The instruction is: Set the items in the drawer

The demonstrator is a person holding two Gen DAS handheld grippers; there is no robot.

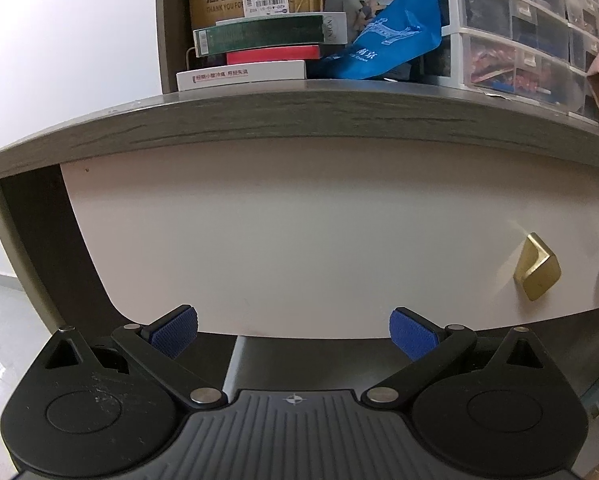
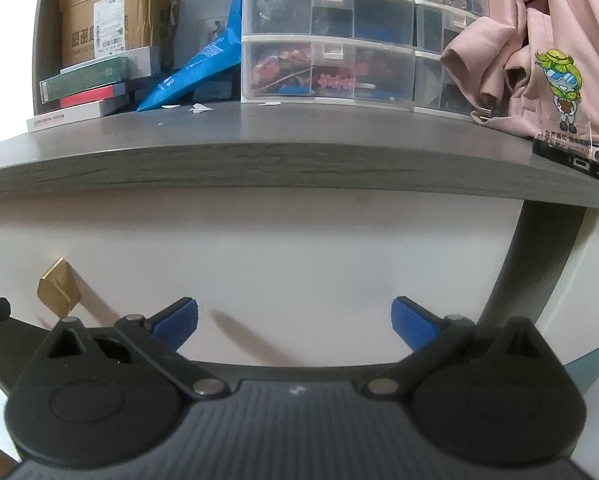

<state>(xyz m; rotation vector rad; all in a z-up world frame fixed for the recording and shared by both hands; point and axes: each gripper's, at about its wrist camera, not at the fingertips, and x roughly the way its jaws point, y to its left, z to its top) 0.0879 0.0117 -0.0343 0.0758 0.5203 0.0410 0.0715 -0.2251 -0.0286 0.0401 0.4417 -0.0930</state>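
Grey wood-grain runs along the edge of the table (image 1: 299, 120), cluttered on top, with a plain white drawer (image 1: 299, 232) front closed beneath it.

Both tools hover low before that front, holding nothing. The left hand-held gripper (image 1: 293, 332) has its blue pads spread wide, aimed at the bare panel; the right hand-held gripper (image 2: 295, 326) is spread just as wide, facing the same panel further right. Between them, off to the side of each, sits the brass handle (image 1: 537, 272), a small angled tab standing proud of the drawer front. Neither tool touches it.

That handle looks like rigid metal, smooth and probably a little slick, so I'd say the pads should close across its projecting lip, squarely, and pull straight out. The drawer's long axis runs left to right under the table edge, its face toward the tools, and it should slide out toward them.

Further up, on the table: a stack of boxes (image 2: 87, 88) in front of a cardboard carton (image 2: 107, 12), a blue bag (image 1: 387, 40), clear plastic drawer units (image 2: 327, 40), a pink garment (image 2: 539, 40) and a phone (image 2: 575, 160) lying at the right edge. Which of these is meant for the drawer I can't tell.
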